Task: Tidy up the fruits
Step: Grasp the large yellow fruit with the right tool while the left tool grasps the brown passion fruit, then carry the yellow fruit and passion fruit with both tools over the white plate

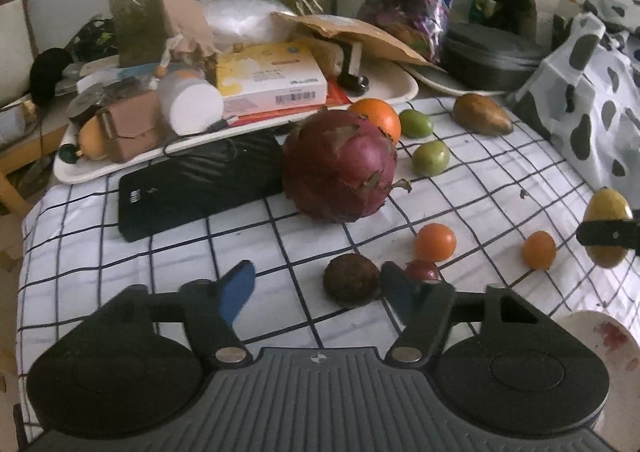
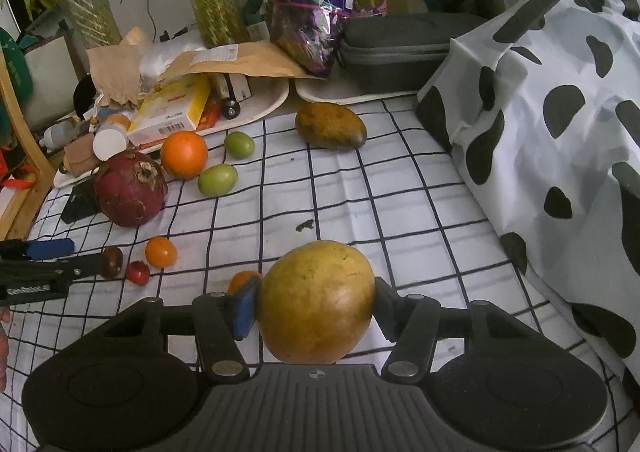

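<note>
Fingers of the right gripper (image 2: 316,306) press against both flanks of a yellow mango (image 2: 318,302), blue pad on one side, black on the other, clamping it above the checked cloth (image 2: 400,212). In the left wrist view the same mango (image 1: 608,228) shows at the far right edge with a black finger across it. A small orange fruit (image 2: 242,280) peeks out just behind the blue pad.

The left gripper (image 1: 318,286) has its jaws spread wide with nothing between them; a dark brown round fruit (image 1: 351,279) lies on the cloth near its right finger, and a small red fruit (image 1: 422,271) sits just behind that finger. Past these rest two small orange fruits (image 1: 435,242) (image 1: 540,250), well apart from each other. Further out stands a big red dragon fruit (image 1: 340,166), with a large orange (image 1: 378,118) touching or just behind it, and two green fruits (image 1: 416,124) (image 1: 431,158) beside. A second, darker mango (image 2: 331,126) lies near the far edge of the cloth. Cluttered white trays (image 1: 80,172) line the back, and a spotted black-and-white sheet (image 2: 560,92) covers the right side.
</note>
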`<state>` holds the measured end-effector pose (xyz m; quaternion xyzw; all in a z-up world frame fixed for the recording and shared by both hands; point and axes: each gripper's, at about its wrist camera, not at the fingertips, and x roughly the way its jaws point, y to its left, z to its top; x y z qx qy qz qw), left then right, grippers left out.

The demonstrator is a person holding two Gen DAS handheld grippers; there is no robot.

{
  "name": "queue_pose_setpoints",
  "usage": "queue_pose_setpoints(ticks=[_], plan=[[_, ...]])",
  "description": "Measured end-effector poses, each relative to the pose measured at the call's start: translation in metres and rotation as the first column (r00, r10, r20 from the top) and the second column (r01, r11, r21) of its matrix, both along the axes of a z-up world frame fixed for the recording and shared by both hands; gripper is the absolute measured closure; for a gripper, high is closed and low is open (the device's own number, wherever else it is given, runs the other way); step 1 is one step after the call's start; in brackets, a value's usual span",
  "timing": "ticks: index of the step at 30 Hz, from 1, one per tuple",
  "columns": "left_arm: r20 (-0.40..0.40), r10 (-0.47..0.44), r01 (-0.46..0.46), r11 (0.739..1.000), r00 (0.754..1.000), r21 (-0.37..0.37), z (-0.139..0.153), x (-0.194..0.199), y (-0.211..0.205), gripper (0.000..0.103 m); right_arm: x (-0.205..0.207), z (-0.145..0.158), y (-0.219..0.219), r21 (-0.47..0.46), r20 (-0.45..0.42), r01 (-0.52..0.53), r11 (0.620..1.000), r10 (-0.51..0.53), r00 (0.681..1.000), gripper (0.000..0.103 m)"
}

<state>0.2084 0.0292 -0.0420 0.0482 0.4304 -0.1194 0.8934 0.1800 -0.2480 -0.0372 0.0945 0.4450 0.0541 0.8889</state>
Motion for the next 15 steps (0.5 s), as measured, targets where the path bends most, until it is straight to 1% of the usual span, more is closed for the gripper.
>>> queue_pose_setpoints(ticks=[2, 4, 6, 8, 10, 13, 15], plan=[[-0.015, -0.022, 0.021, 0.999, 1.0, -0.035, -0.002, 0.003, 0.0, 0.048, 0.001, -0.001, 0.0, 0.004, -0.001, -0.001, 1.0, 0.001, 1.0, 0.043], [-0.028, -0.043, 0.041, 0.998, 0.999, -0.045, -0.005, 0.005, -0.002, 0.048, 0.002, -0.001, -0.001, 0.009, -0.004, 0.001, 1.0, -0.001, 1.0, 0.043], [-0.043, -0.058, 0.056, 0.997, 0.997, -0.053, -0.007, 0.007, -0.004, 0.053, 0.002, -0.001, 0.0, 0.014, -0.006, -0.002, 1.0, 0.002, 1.0, 0.043], [-0.062, -0.072, 0.068, 0.995, 0.995, -0.072, -0.011, 0.009, -0.006, 0.06, 0.003, -0.001, 0.0, 0.016, -0.007, -0.005, 1.0, 0.005, 1.0, 0.043], [-0.058, -0.076, 0.072, 0.995, 0.995, -0.065, -0.012, 0.008, -0.007, 0.061, 0.003, -0.001, 0.001, 0.019, -0.007, -0.007, 1.0, 0.007, 1.0, 0.043], [-0.046, -0.081, 0.078, 0.995, 0.996, -0.062, -0.011, 0.007, -0.008, 0.07, 0.003, 0.0, 0.001, 0.022, -0.006, -0.009, 1.0, 0.009, 1.0, 0.043], [-0.041, -0.081, 0.079, 0.996, 0.996, -0.05, -0.012, 0.006, -0.009, 0.071, 0.003, 0.0, 0.002, 0.025, -0.007, -0.012, 1.0, 0.012, 1.0, 0.043]])
